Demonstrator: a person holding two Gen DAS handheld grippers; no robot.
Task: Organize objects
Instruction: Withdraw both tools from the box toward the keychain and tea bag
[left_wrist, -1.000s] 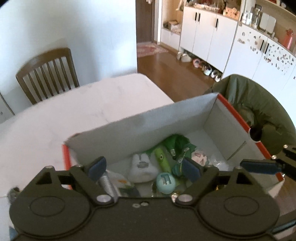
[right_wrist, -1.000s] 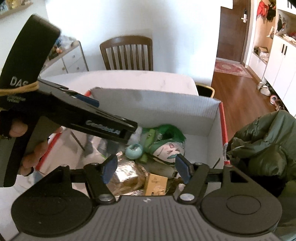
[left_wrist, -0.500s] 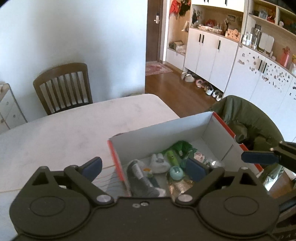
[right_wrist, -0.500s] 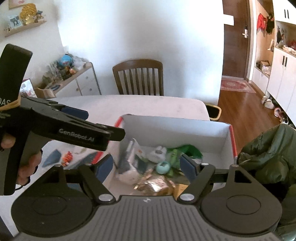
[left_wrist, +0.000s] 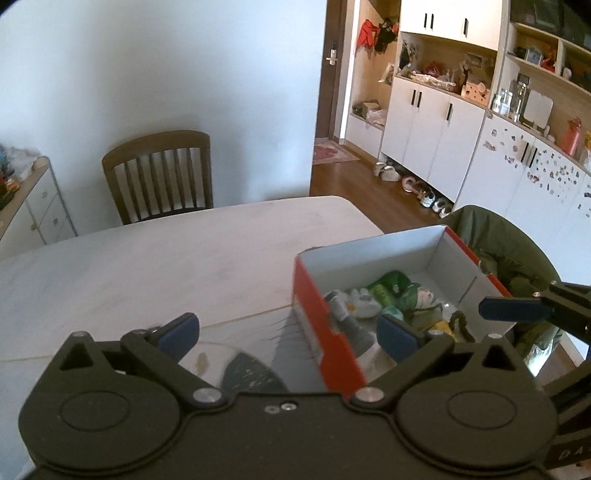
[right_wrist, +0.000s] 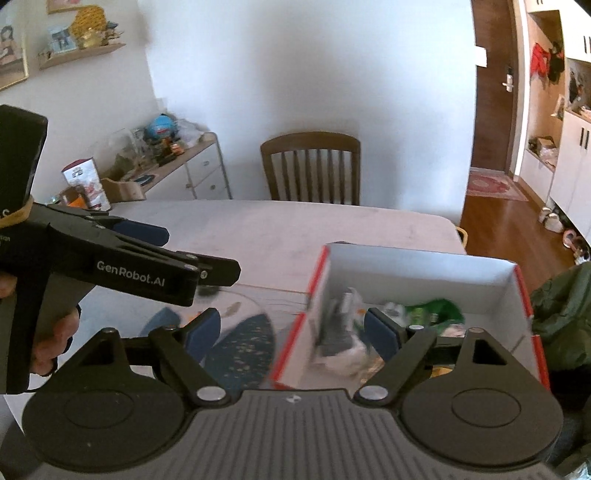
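The left gripper (right_wrist: 184, 251) bears the white lettering "GenRobot.AI" on its side; more writing near the hand (right_wrist: 55, 332) holding it is cut off and unreadable. Its jaws stand wide apart with nothing between them. The right gripper (right_wrist: 291, 326) is likewise spread and empty.

One box (left_wrist: 325, 325), red outside and white inside, sits on the table (left_wrist: 166, 266). In the left view its near corner lies between the jaws, toward the right pad. In the right view its left wall falls between the jaws.

Inside the box lie several small things, too blurred to count: a green packet (left_wrist: 388, 284), a grey tube (left_wrist: 347, 317), something white. No labels on them can be read.

One dark blue mat (right_wrist: 240, 350) lies left of the box, between the right gripper's jaws.

One chair (right_wrist: 310, 166) stands beyond the table.
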